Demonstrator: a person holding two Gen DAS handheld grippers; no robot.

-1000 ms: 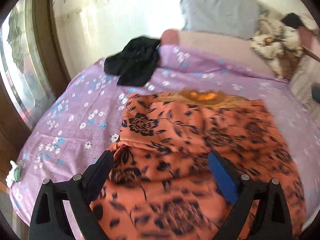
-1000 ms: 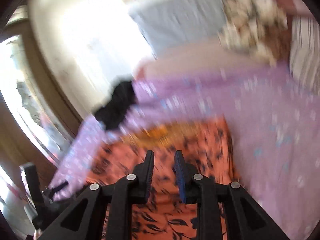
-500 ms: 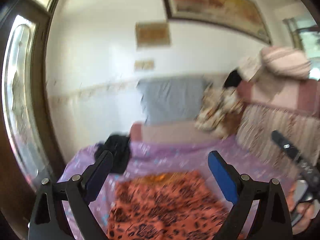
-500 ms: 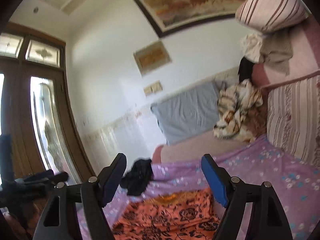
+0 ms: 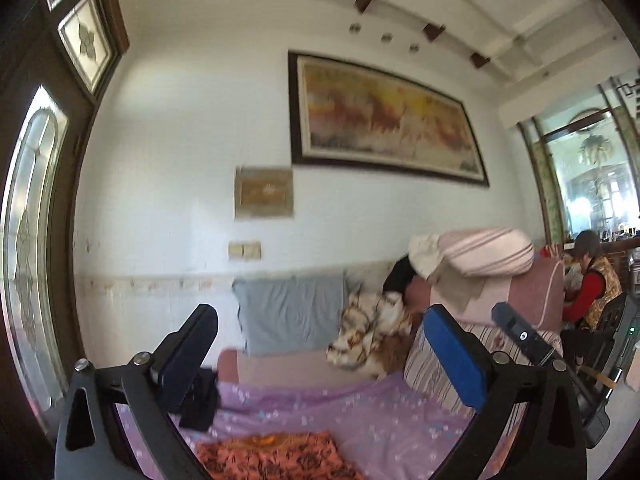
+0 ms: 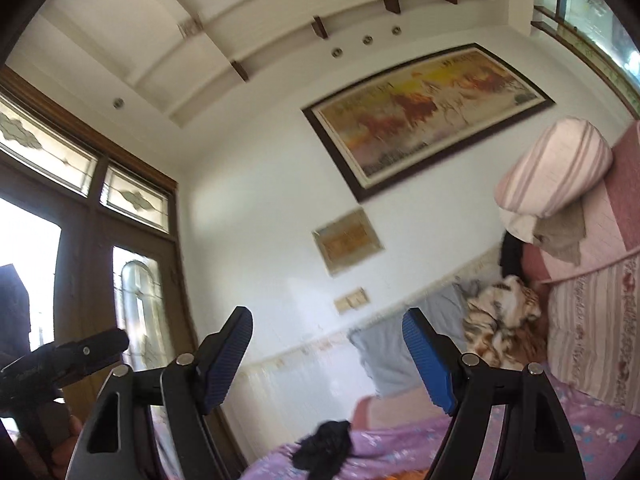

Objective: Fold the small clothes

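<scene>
The orange black-flowered garment [image 5: 276, 456] lies flat on the purple flowered bedsheet [image 5: 360, 412], at the bottom edge of the left wrist view. My left gripper [image 5: 318, 316] is raised well above it and points at the wall; its jaws are opening, with nothing between them. My right gripper [image 6: 327, 316] is also lifted and tilted up toward the wall and ceiling, open and empty. A black garment [image 5: 200, 404] lies crumpled at the far left of the bed, and in the right wrist view it is the black garment [image 6: 324, 450] low in the frame.
A grey pillow [image 5: 292, 312] leans on the wall behind the bed. Piled bedding and a striped bolster [image 5: 488, 252] stand at the right. A person [image 5: 592, 284] sits at the far right. A wooden glazed door [image 6: 132, 320] is on the left.
Both grippers rose off the orange garment and tilted upward, so the views swung from the bed to the wall and ceiling. The right jaws went from nearly shut to wide.
</scene>
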